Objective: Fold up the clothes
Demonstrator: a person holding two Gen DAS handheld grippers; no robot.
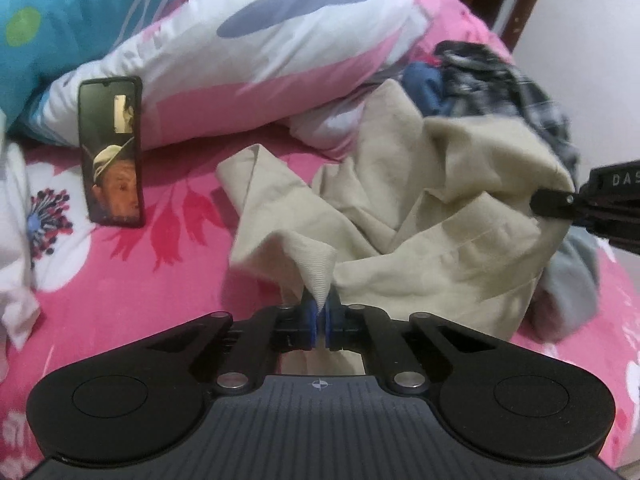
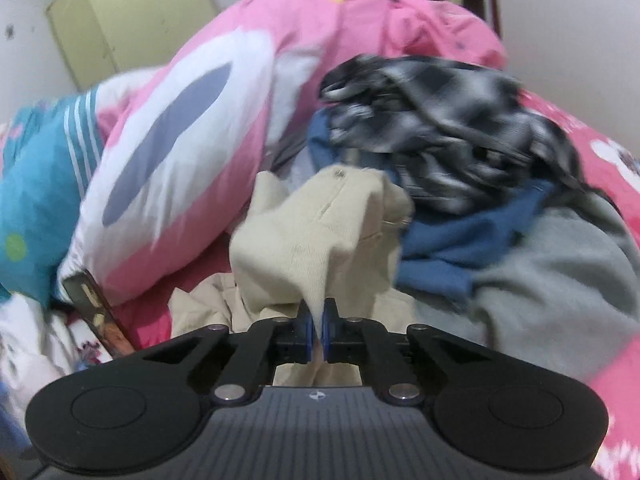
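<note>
The left gripper (image 1: 321,322) and right gripper (image 2: 319,330) are each pinching crumpled beige trousers (image 1: 420,216) lying on the pink bedspread (image 1: 120,280). Folding is only starting; the clothes pile (image 2: 460,168) behind is waiting untouched.

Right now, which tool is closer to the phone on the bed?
Left. The left tool pinches the beige garment with the phone just across the pink bedspread. The right tool grips the garment's far side, farther away.
</note>
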